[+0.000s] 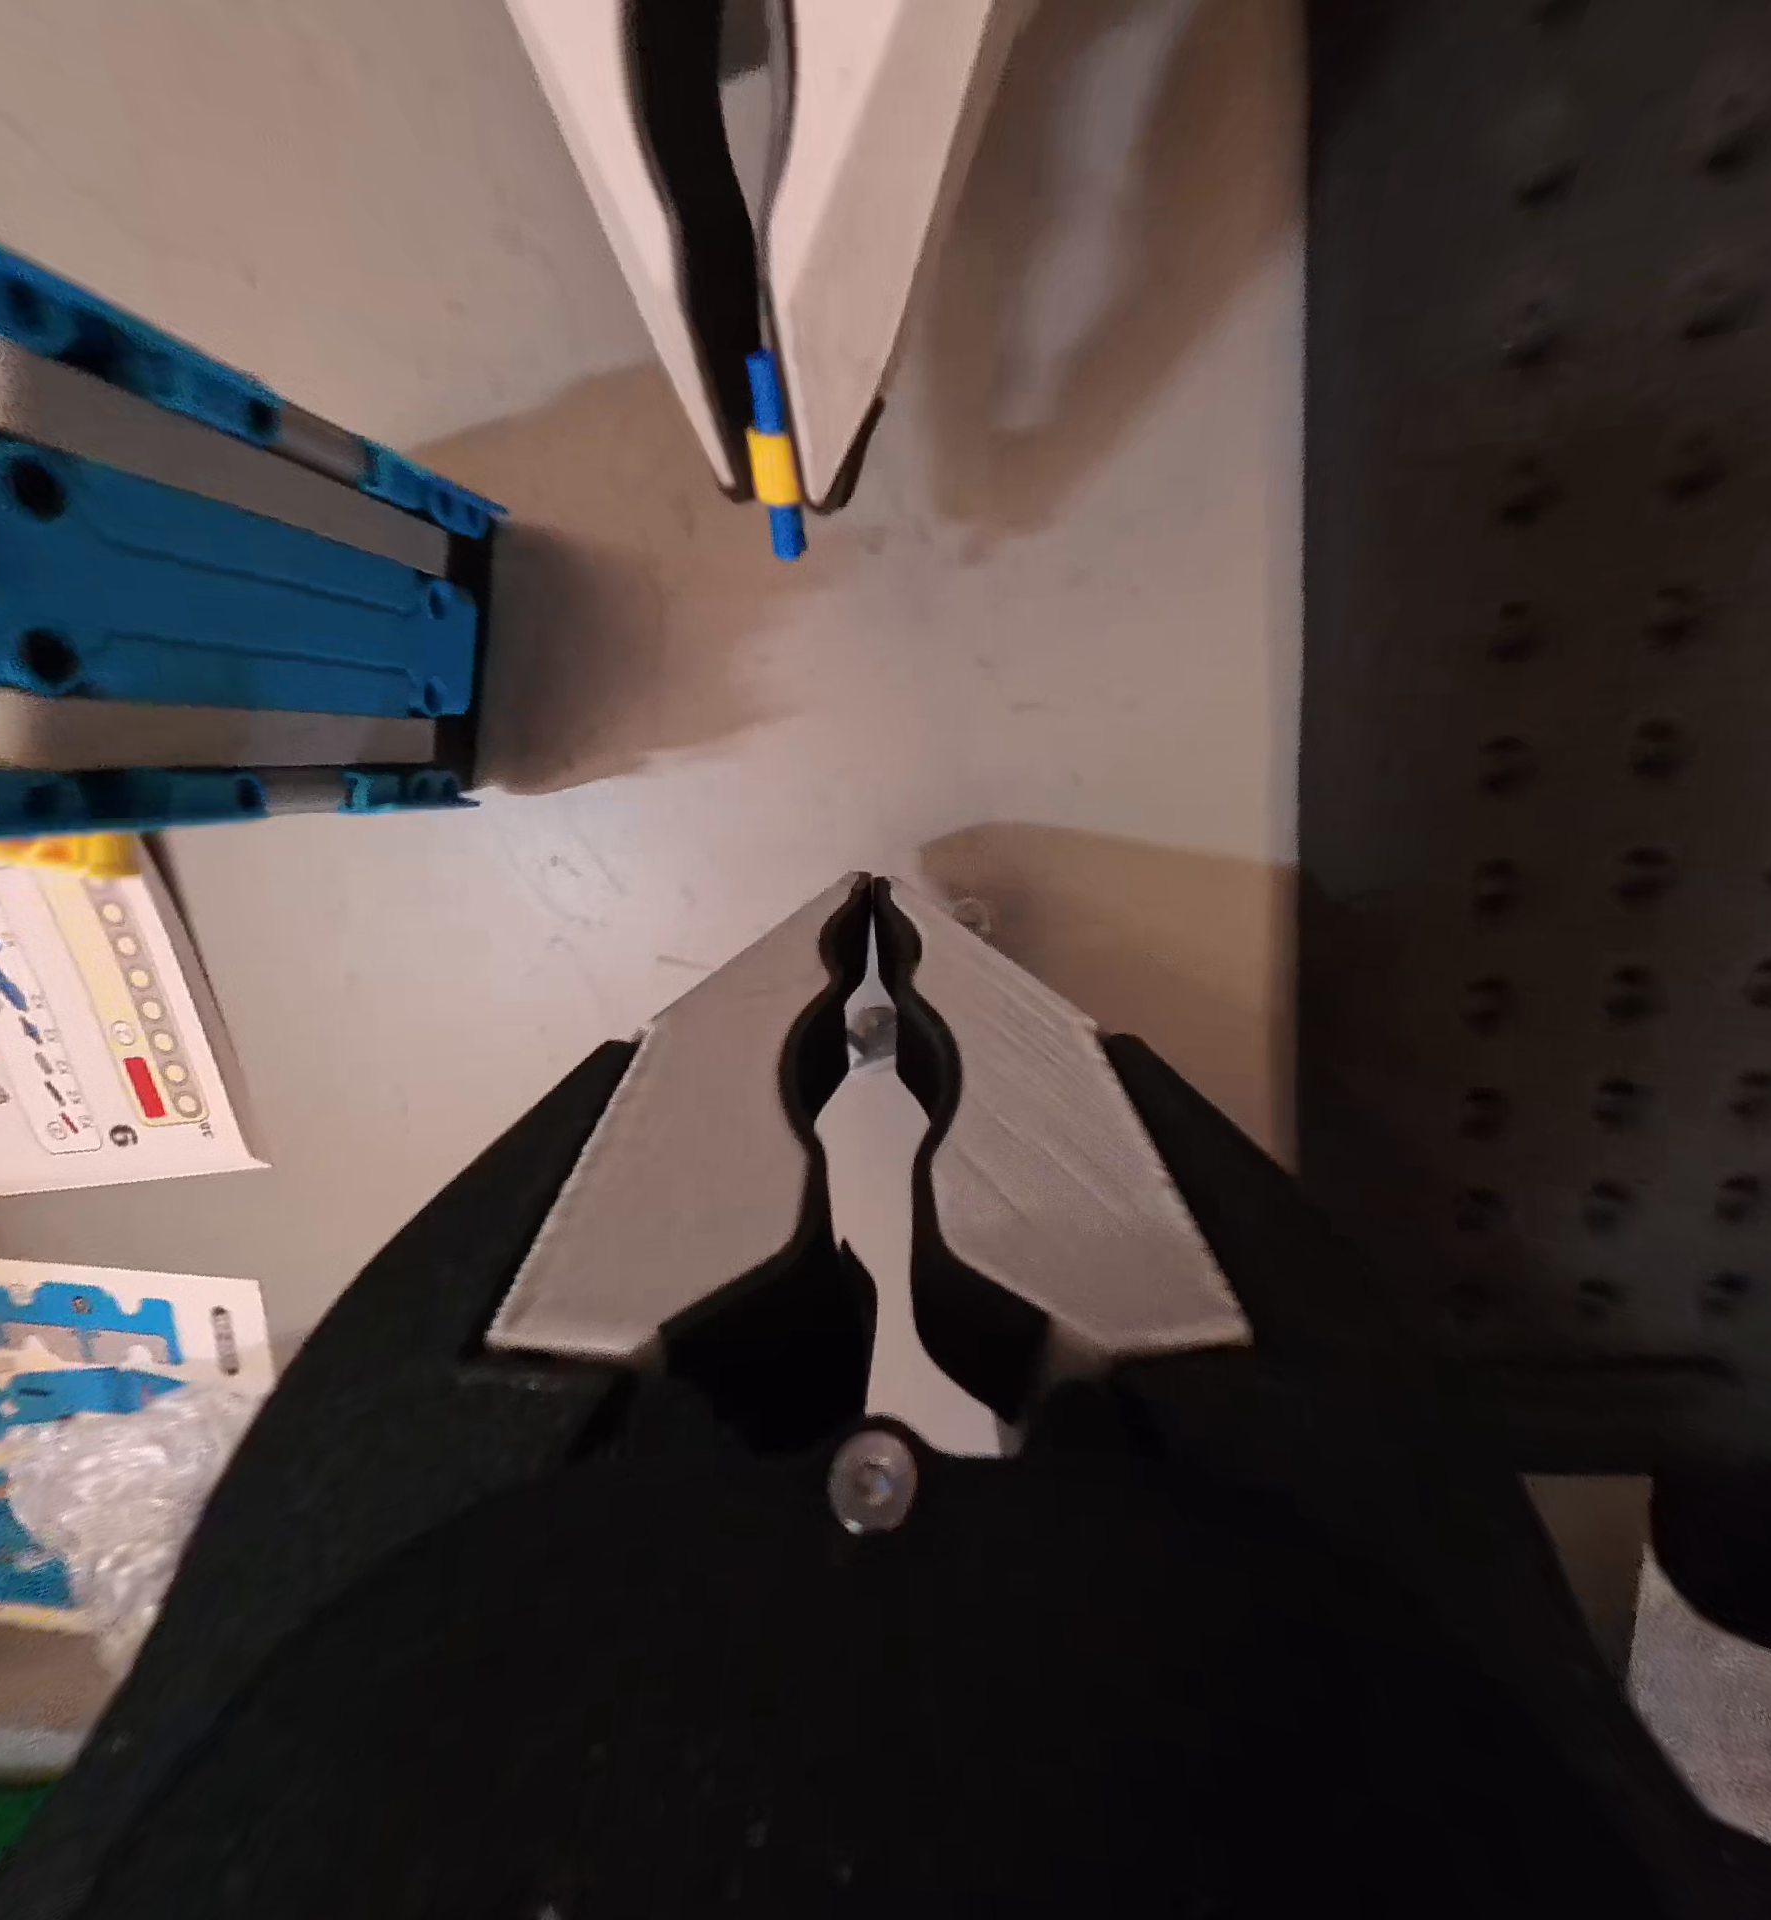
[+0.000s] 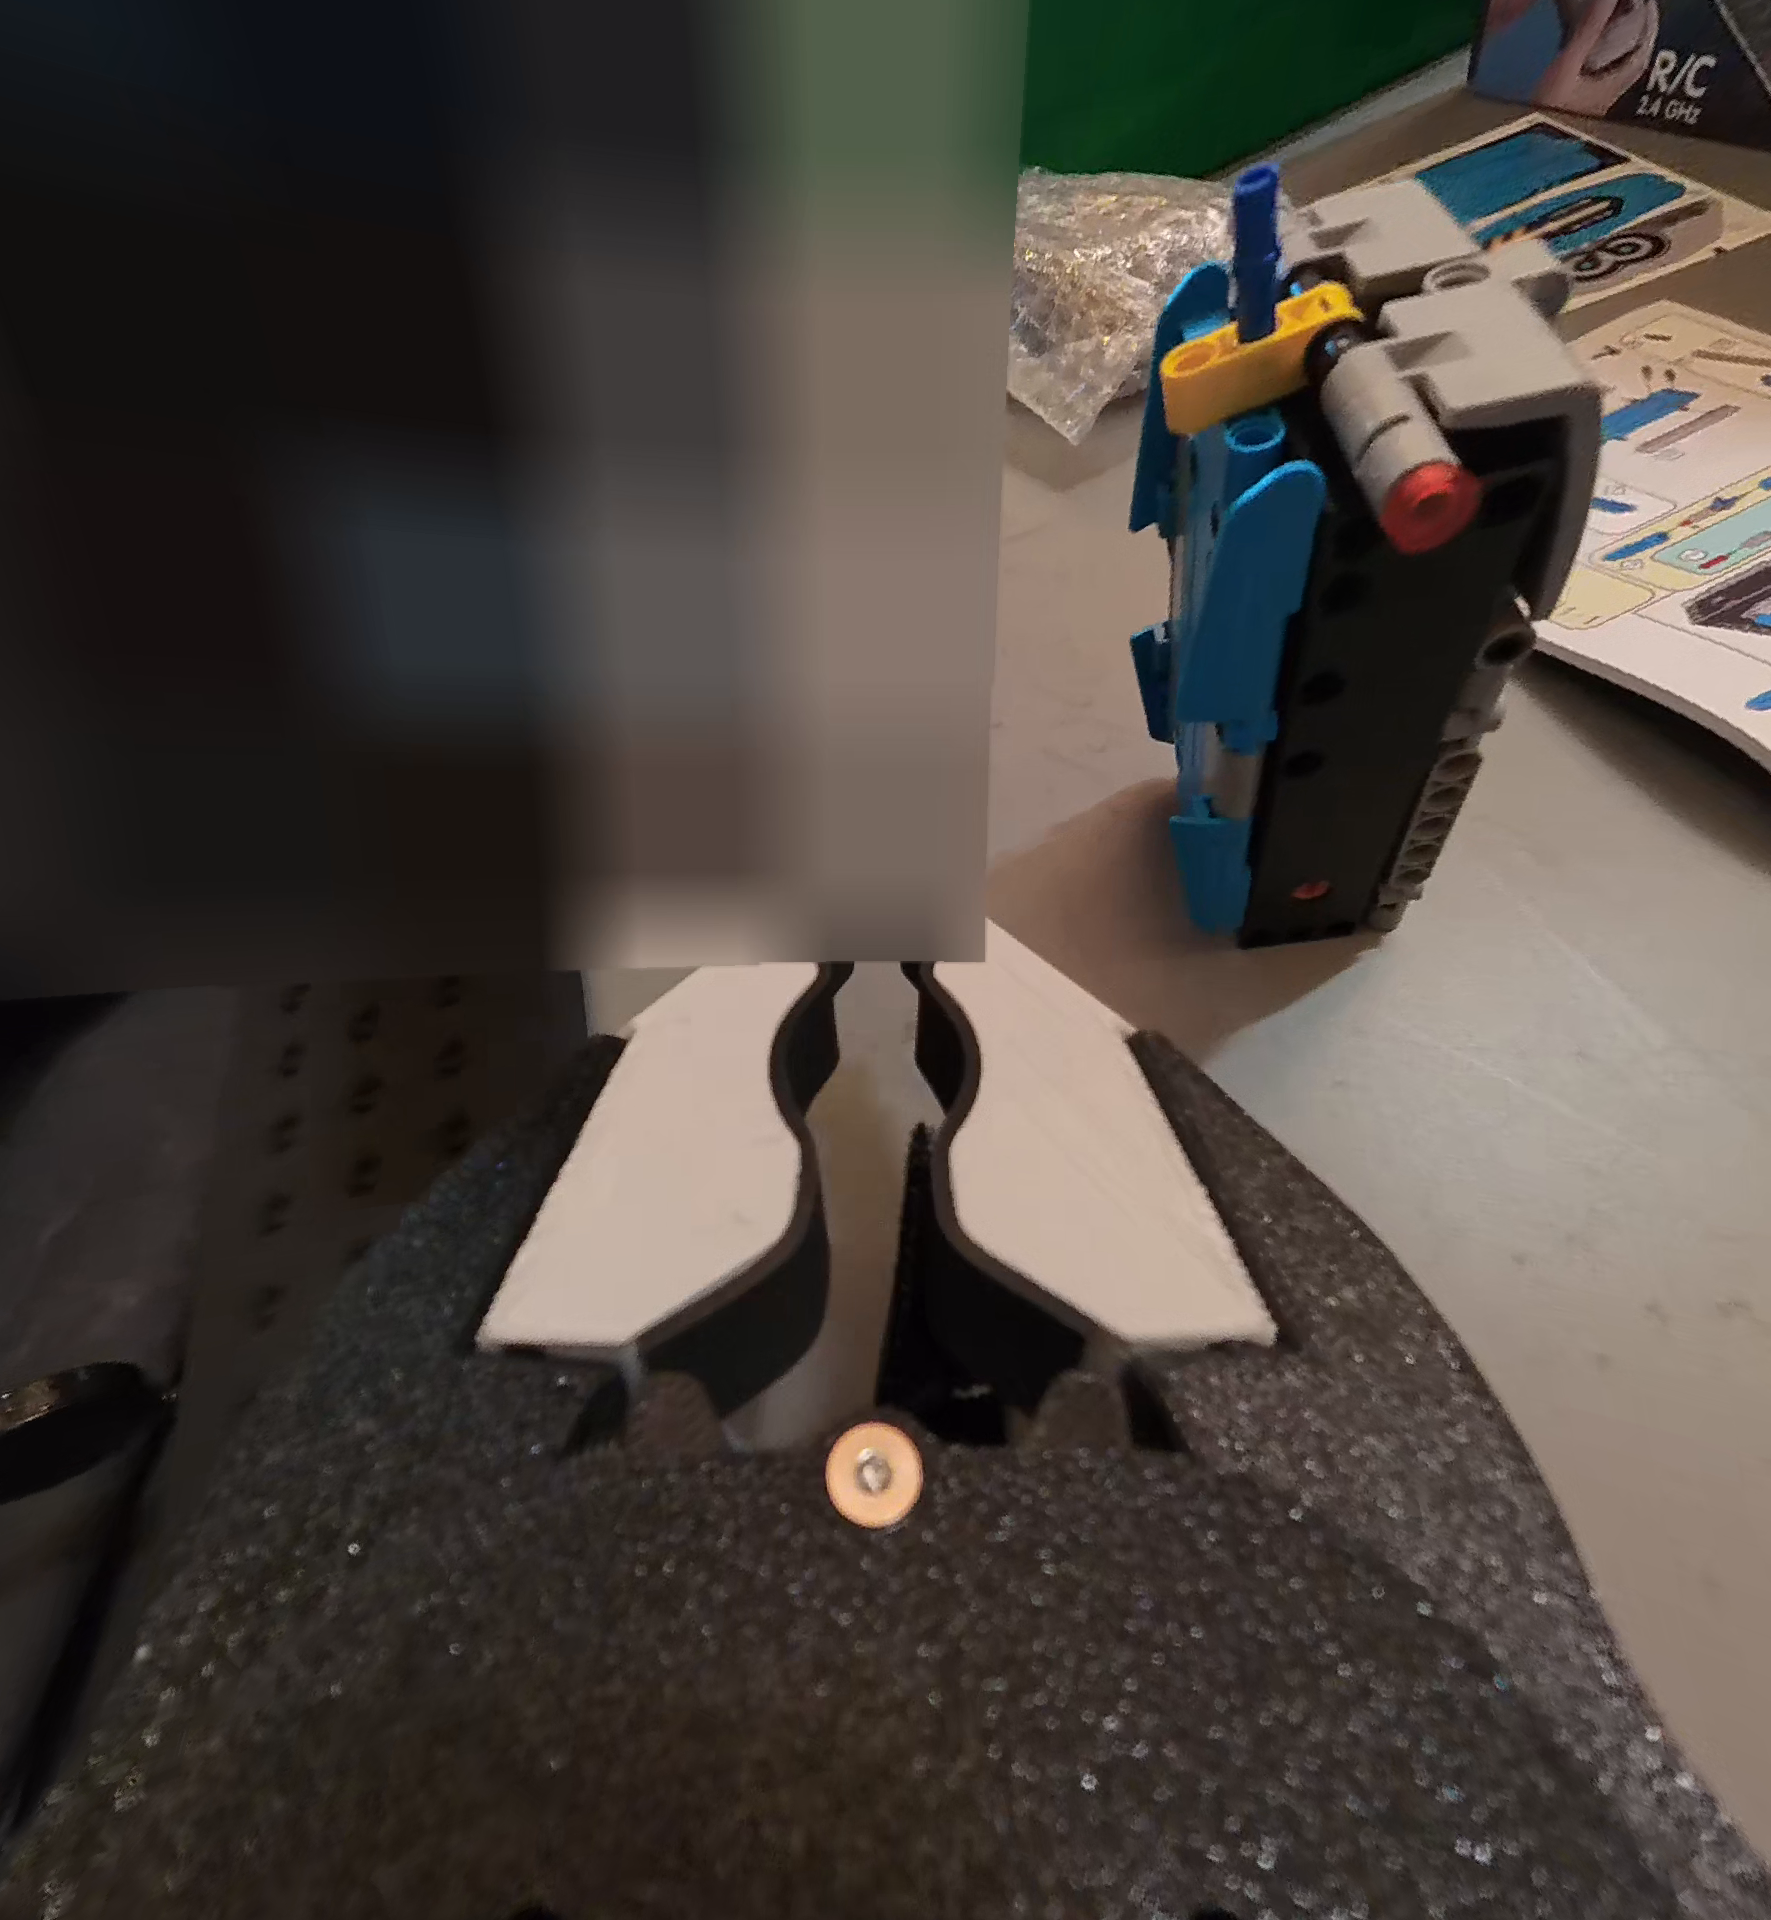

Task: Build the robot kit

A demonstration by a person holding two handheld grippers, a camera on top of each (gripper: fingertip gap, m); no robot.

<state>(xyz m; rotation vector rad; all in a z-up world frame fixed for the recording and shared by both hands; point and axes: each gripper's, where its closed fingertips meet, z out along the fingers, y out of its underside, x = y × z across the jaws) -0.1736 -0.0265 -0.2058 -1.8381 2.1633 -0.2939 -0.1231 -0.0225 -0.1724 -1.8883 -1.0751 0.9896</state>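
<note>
My left gripper [image 1: 870,885] is shut, its tips touching just above the pale table [image 1: 964,675], with nothing seen between them. A small silvery bit [image 1: 868,1039] shows through the gap behind the tips. My right gripper [image 1: 779,488] comes in from the top, shut on a short blue axle with a yellow bush [image 1: 775,462], whose end sticks out past the tips. In the right wrist view a blurred patch hides the right gripper's [image 2: 876,982] tips. A blue, black and grey brick-built model [image 2: 1380,644] stands on end to the right; it also shows at the left of the left wrist view [image 1: 195,582].
A dark perforated board [image 1: 1587,727] runs along the right. Open instruction booklets [image 1: 81,1018] [image 2: 1712,540], a sticker sheet [image 2: 1587,208] and a clear plastic bag [image 2: 1099,281] lie beyond the model. A dark box [image 2: 1670,62] and a green surface [image 2: 1224,73] are behind. Tip to tip, the grippers are about 7 cm apart.
</note>
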